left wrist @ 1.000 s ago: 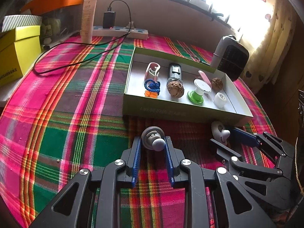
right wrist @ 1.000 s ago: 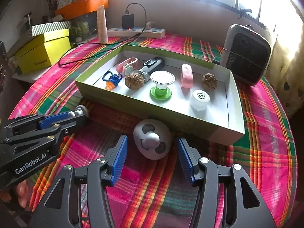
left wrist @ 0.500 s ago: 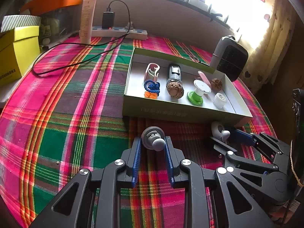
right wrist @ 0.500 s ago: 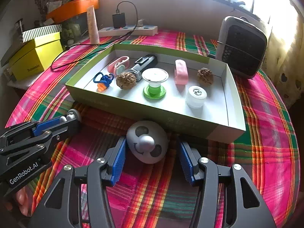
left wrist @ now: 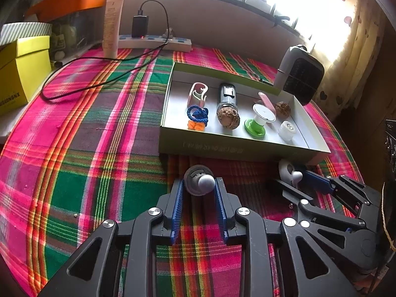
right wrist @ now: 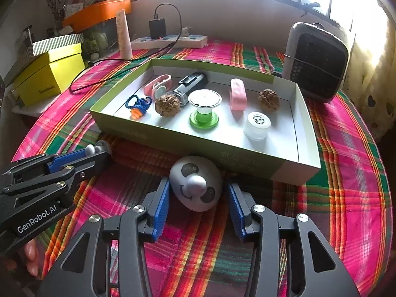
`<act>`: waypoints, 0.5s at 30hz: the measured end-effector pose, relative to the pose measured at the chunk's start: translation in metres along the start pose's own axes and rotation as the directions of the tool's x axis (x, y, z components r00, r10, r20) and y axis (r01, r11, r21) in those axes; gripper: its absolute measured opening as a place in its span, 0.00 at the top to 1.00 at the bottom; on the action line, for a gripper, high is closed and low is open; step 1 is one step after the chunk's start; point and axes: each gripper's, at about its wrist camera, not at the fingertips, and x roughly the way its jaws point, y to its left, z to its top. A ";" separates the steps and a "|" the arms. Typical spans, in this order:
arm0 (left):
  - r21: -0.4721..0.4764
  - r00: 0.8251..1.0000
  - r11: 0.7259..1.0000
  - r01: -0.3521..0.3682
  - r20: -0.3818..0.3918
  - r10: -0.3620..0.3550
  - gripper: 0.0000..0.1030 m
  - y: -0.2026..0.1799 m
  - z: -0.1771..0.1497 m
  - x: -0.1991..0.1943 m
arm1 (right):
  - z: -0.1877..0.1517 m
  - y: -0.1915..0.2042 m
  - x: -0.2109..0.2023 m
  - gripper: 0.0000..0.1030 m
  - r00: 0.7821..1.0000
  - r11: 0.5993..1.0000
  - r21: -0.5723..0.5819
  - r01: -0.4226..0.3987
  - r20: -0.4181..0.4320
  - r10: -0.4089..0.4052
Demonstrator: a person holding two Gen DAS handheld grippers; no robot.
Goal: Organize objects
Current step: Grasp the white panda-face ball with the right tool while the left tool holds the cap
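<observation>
"GenRobot.AI" printed in white on the left gripper (right wrist: 97, 152); dark lettering on the yellow box (right wrist: 49, 79), too blurred to read. Left gripper (left wrist: 199, 185) low over the plaid cloth (left wrist: 99, 148), clamped on a grey knob (left wrist: 198, 180) just in front of the tray (left wrist: 235, 148). Right gripper (right wrist: 198, 193) alongside, parted, pads either side of a white smiley egg (right wrist: 196, 183), left pad (right wrist: 162, 198) touching or nearly, right one clear. Egg on the cloth beside the tray's near wall.
</observation>
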 end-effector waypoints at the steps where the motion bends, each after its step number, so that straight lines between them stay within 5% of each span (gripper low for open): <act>1: 0.002 1.000 1.000 -0.001 0.001 0.001 0.77 0.000 0.000 0.000 | 0.000 0.000 0.000 0.59 1.000 1.000 0.000 -0.001 0.003 0.001; 15: 0.000 1.000 1.000 -0.001 0.003 0.001 0.79 0.000 0.001 0.000 | -0.001 -0.001 -0.001 0.59 1.000 1.000 0.001 -0.003 0.007 0.003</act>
